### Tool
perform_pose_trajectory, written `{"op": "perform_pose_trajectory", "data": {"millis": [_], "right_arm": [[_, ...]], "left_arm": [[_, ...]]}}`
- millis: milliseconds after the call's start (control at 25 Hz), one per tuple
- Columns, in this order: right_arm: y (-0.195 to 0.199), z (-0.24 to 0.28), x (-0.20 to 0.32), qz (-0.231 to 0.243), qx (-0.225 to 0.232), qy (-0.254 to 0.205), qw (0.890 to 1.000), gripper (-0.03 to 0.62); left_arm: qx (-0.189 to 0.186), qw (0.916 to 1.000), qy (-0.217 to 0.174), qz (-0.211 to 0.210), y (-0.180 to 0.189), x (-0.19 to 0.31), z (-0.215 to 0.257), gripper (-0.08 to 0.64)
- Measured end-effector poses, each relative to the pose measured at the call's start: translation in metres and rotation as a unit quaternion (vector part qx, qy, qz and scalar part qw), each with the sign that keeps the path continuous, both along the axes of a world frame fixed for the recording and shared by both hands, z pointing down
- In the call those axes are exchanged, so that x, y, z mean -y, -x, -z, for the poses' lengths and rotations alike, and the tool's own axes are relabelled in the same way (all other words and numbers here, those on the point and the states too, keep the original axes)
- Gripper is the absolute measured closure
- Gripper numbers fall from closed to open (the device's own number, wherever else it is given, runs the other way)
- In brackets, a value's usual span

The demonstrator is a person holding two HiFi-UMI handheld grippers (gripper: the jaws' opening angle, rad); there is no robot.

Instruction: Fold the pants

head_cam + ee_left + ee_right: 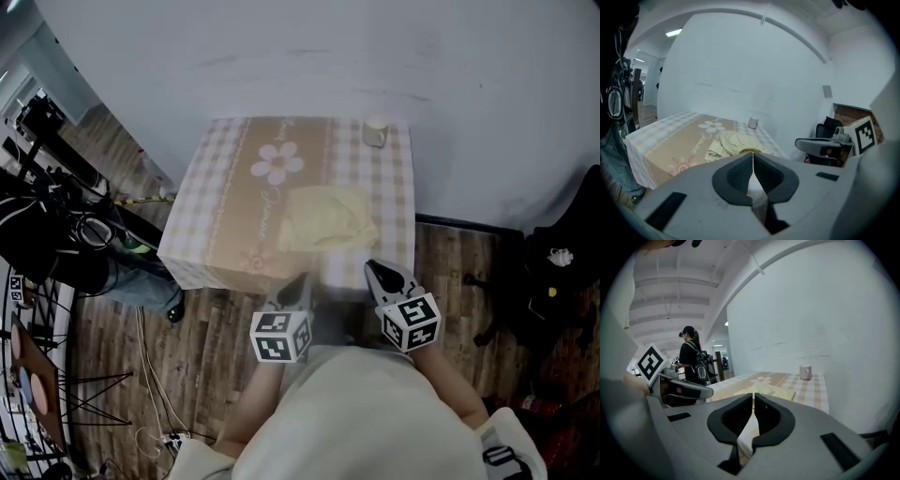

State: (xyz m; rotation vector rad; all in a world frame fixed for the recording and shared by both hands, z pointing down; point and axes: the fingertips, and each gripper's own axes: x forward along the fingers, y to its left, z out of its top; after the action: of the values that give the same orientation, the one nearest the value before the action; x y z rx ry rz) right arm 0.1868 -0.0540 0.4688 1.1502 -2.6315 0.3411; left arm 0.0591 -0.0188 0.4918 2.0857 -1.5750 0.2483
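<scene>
The pale yellow pants (pixel 323 217) lie bunched in a loose fold on the near right part of the checked, flower-print tablecloth (pixel 234 187). Both grippers hover just off the table's near edge, above the wooden floor. My left gripper (pixel 302 279) is shut with nothing between its jaws, and the pants (pixel 733 140) lie straight ahead of it (pixel 753 154). My right gripper (pixel 375 267) is also shut and empty, a short way to the right. From it (pixel 753 395) the pants (pixel 771 391) show just past the jaw tips.
A white cup (pixel 376 132) stands at the table's far right corner by the wall. A black chair (pixel 562 253) is at the right. Dark equipment and cables (pixel 56 216) crowd the left floor. A person in black (pixel 691 362) stands beyond the table.
</scene>
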Motion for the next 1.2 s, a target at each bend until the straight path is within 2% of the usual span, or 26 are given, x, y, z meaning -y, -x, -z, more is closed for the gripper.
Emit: {"op": "perform_pose_trajectory", "data": {"millis": [1200], "right_arm": [[0.006,0.004,0.008,-0.010,-0.003,-0.019,1.000,0.592]], "left_arm": [[-0.006,1.0000,0.002,-0.004,0.002,0.014,0.001,0.552]]}}
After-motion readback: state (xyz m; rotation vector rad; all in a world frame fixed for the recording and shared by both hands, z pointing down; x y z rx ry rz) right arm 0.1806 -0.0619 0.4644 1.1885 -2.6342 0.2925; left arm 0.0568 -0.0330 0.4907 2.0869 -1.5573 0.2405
